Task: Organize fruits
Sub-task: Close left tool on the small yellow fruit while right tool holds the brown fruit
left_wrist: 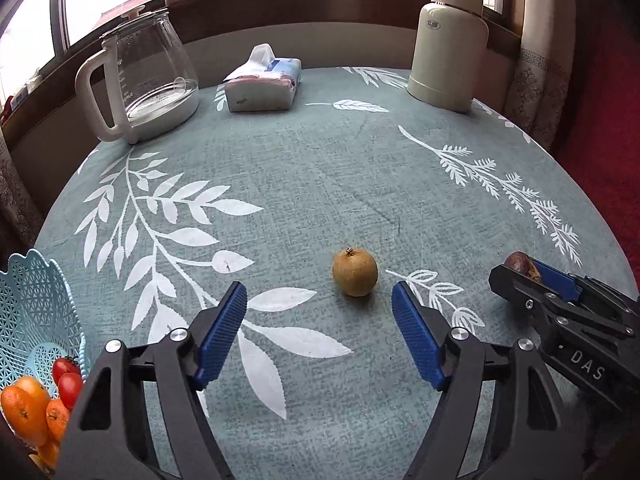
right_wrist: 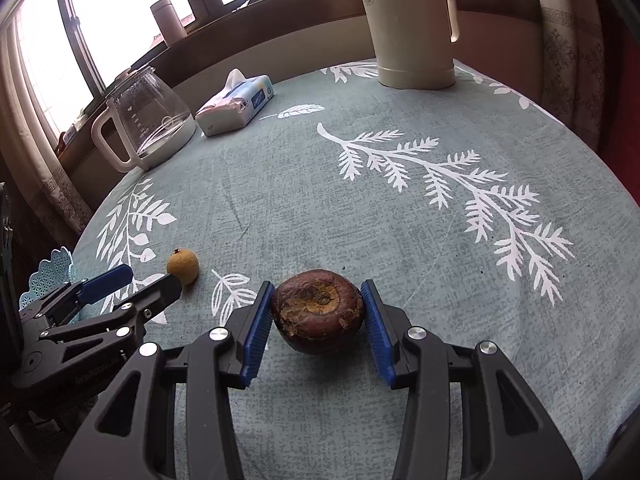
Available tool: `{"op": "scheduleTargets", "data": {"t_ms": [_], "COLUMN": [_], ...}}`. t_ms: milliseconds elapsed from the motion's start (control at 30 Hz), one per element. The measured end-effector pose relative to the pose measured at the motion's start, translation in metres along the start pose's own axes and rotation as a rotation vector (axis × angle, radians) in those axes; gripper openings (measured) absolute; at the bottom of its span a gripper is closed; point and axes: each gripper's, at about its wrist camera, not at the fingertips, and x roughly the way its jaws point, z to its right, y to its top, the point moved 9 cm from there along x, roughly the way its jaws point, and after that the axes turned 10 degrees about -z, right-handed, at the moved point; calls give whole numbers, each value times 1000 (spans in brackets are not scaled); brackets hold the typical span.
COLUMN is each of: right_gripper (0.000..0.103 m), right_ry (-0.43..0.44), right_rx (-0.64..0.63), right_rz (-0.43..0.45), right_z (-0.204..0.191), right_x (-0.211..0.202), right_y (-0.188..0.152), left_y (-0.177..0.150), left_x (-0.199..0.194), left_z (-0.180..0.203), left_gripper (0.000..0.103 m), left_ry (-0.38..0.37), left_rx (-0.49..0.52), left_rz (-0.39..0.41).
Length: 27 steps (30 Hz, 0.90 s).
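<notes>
From the left wrist view, the left gripper hangs released over the near part of the table, its blue pads spread wide. The yellow fruit sits on the cloth just ahead, a little right of centre between the fingers, not touched. The basket at the near left edge already holds oranges and tomatoes, so it is likely where the fruit goes. The right gripper shows at the near right edge with a dark fruit at its tip.

From the right wrist view, the right gripper grasps the dark fruit, a pad pressed to each side, low over the cloth near the near edge. The grip across its widest part should keep it from rolling. The yellow fruit lies to the left, just at the left gripper's tip.
</notes>
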Motion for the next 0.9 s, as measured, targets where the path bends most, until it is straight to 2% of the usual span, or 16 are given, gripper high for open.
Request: {"op": "scheduleTargets", "data": {"t_ms": [133,267,500,733,900], "right_gripper": [45,45,45,45,45], "right_ry": [-7,-6,-11,-10,-6], "right_rx": [-12,-8,-15,-15,-14], "right_rz": [-1,-5,-7,-5,-2], "right_z": [-2,-3,-4,-4,-4], "right_x": [1,2,3,3,3], "right_y": [0,-1,-1,0,0], "left_y": [2,4,8,5,1], "left_x": [14,13,14,8,-6], "left_z": [3,13,23,19,16], "left_gripper": [60,52,27,27,27], "left_ry": [-19,-26,-37,-59,-42], "left_rx": [-6,21,45,18,5], "left_rz": [-32,-26,-22,0,35]}}
